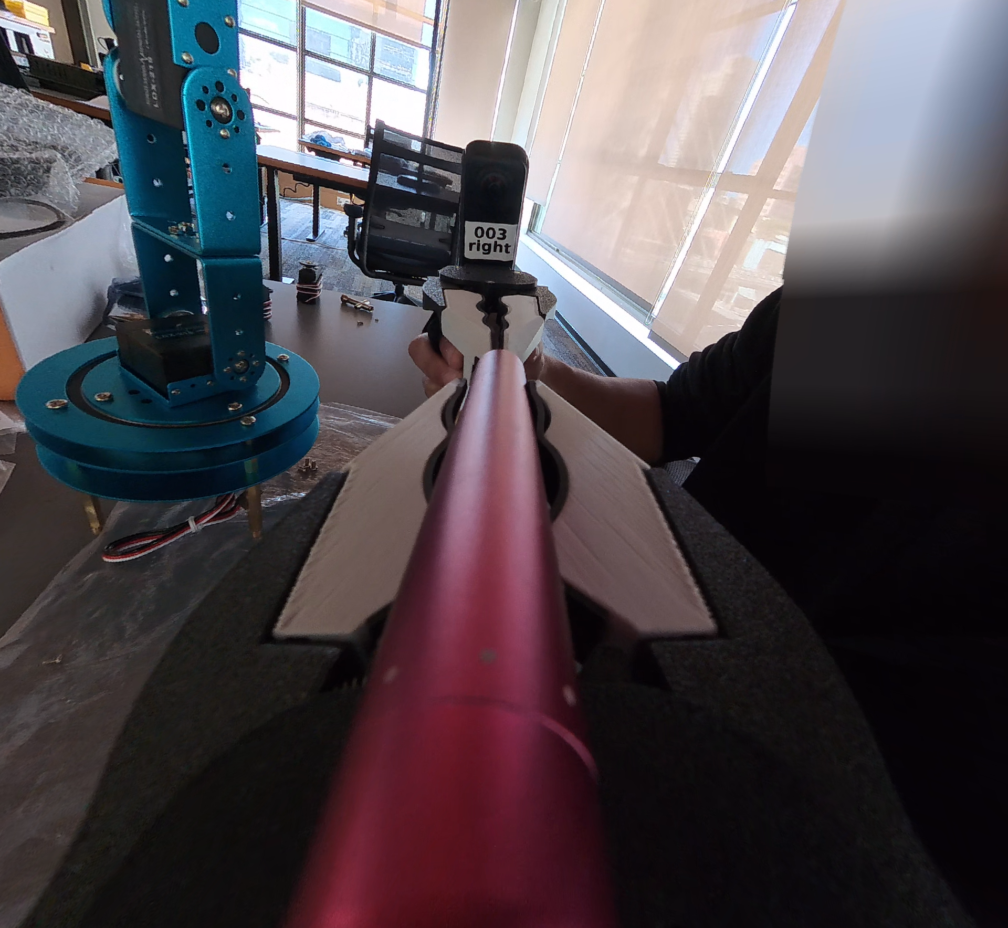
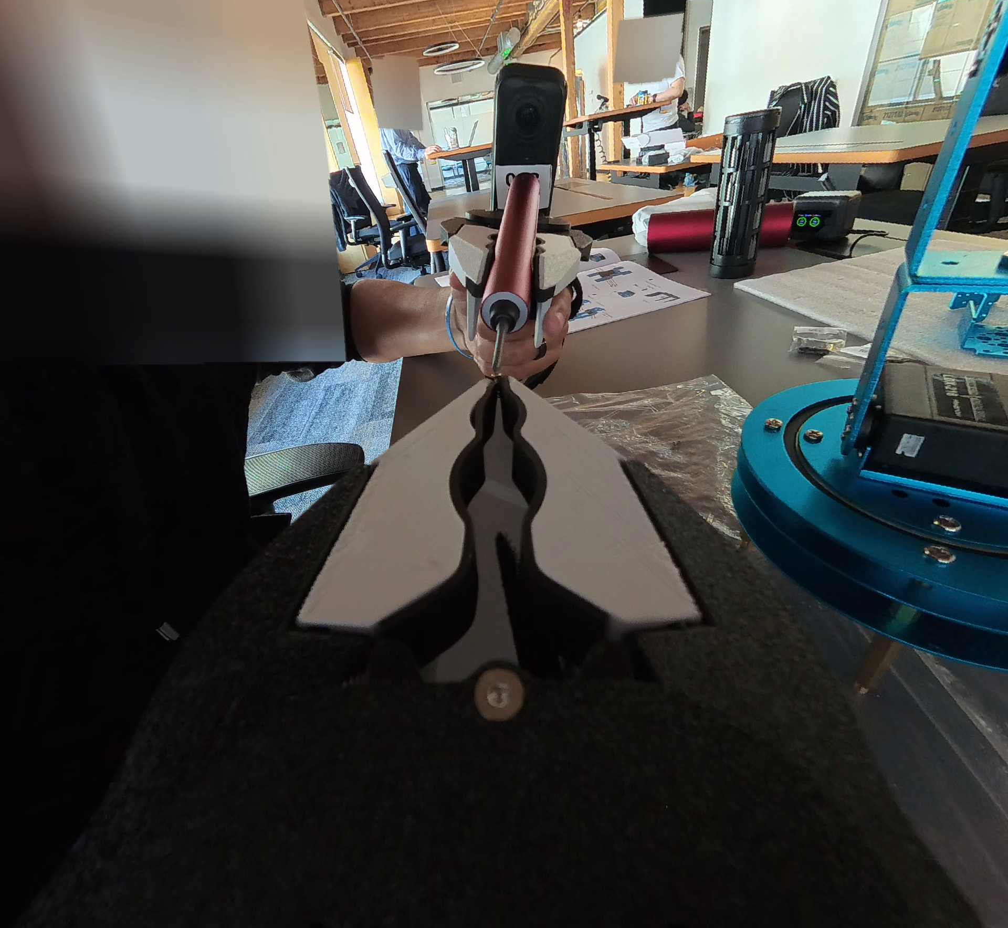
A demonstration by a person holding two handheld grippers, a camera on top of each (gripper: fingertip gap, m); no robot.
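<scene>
While the left gripper (image 1: pixel 493 400) pinches a red electric screwdriver (image 1: pixel 480 602) along its fingers, the bit (image 2: pixel 499 351) meets the pressed-together right gripper (image 2: pixel 497 384) tips at 12 o'clock; blue robot arm base (image 1: pixel 163 438) at 10 o'clock.

A red electric screwdriver (image 1: pixel 491 602) lies lengthwise in the left claw (image 1: pixel 493 389), its bit perhaps touching a screw.

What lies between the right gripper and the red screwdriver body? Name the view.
Only the thin dark bit, running from the red screwdriver body, clamped in the left gripper, to the shut right gripper. The right wrist view shows it.
</scene>
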